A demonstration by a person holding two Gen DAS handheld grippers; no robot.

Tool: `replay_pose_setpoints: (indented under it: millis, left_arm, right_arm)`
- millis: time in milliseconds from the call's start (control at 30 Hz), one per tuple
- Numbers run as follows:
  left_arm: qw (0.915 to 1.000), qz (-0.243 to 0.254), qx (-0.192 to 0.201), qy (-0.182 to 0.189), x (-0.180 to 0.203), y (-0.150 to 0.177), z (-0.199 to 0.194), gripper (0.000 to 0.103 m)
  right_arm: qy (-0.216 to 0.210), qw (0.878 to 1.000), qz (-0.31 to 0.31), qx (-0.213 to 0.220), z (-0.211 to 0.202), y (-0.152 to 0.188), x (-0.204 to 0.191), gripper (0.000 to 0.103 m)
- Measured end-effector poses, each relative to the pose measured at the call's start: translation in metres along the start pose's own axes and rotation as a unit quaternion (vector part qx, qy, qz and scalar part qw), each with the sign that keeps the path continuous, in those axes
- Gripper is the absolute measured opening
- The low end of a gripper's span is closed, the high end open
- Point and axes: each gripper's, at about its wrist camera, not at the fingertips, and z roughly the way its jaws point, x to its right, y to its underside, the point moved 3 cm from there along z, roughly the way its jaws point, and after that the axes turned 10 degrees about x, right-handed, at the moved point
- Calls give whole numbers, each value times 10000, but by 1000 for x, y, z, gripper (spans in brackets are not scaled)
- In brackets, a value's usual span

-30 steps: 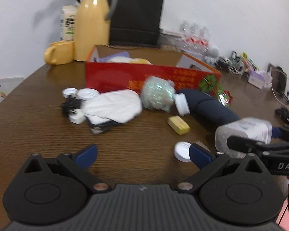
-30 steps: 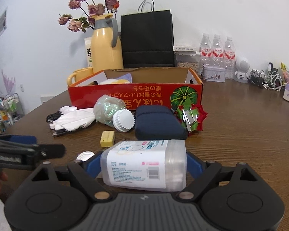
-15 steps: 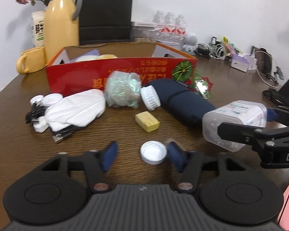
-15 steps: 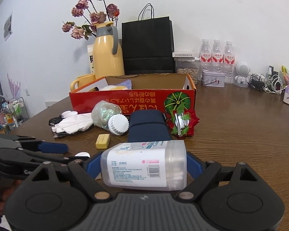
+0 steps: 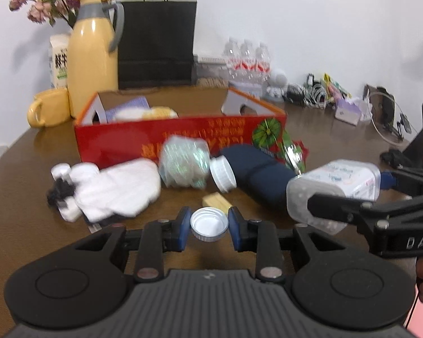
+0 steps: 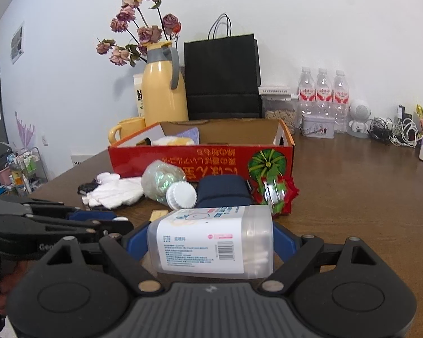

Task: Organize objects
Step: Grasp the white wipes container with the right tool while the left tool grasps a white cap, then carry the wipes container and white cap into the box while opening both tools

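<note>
A small white cap (image 5: 209, 224) lies open side up on the brown table, between the blue pads of my left gripper (image 5: 208, 223). Its jaws are closing and the pads touch the cap's sides. My right gripper (image 6: 208, 242) is shut on a clear plastic jar of cotton swabs (image 6: 211, 245), held on its side just above the table. In the left wrist view that jar (image 5: 338, 180) and the right gripper (image 5: 349, 193) are at the right. The left gripper (image 6: 112, 221) shows at the right wrist view's left edge.
A red cardboard box (image 5: 121, 140) with some items inside stands behind. Before it lie white gloves (image 5: 118, 191), a shiny jar with a white lid (image 5: 183, 163), a navy pouch (image 5: 256, 174) and a yellow block (image 5: 215, 200). A yellow thermos (image 5: 93, 67), mug (image 5: 46, 109) and black bag (image 5: 158, 45) stand at the back.
My left gripper swung round to the white cap and its jaws came in from wide open to the cap's sides. The right gripper kept the jar and hardly moved.
</note>
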Motion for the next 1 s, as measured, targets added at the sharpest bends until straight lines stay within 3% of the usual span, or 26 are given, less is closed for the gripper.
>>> replay_pose_setpoints:
  millis: [533, 767, 1000]
  left_arm:
    - [9944, -258, 963, -341, -31, -73, 19, 29]
    - [9910, -489, 1126, -535, -51, -101, 51, 29]
    - [9865, -758, 1196, -824, -65, -129, 93, 29]
  right_arm:
    - [-65, 9975, -22, 696, 34, -57, -13, 87]
    - [74, 9953, -40, 960, 73, -89, -8, 87]
    - [295, 9950, 18, 955, 126, -109, 5, 87]
